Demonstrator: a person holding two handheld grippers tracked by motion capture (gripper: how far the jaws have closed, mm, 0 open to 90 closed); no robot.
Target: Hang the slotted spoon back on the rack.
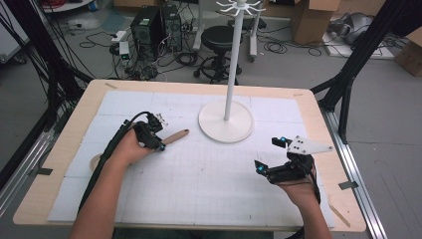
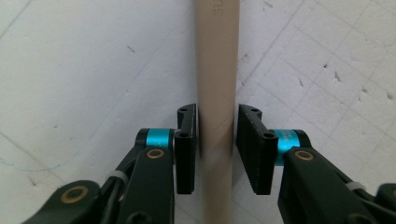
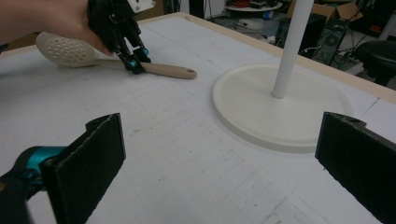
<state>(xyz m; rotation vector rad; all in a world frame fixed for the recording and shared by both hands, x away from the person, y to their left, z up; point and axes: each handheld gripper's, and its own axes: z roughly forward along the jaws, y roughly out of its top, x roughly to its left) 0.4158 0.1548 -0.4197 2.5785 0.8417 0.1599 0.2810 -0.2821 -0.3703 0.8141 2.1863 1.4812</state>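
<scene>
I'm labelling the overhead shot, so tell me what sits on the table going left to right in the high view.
Slotted spoon, gripped on its handle by the left hand-held gripper → white stand with its round base and upright pole → right hand-held gripper, jaws wide apart with nothing between them.

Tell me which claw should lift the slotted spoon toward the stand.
Left. The left claw is already closed around the slotted spoon at its handle, while the right claw sits open and empty, well apart from it, near the white stand.
</scene>
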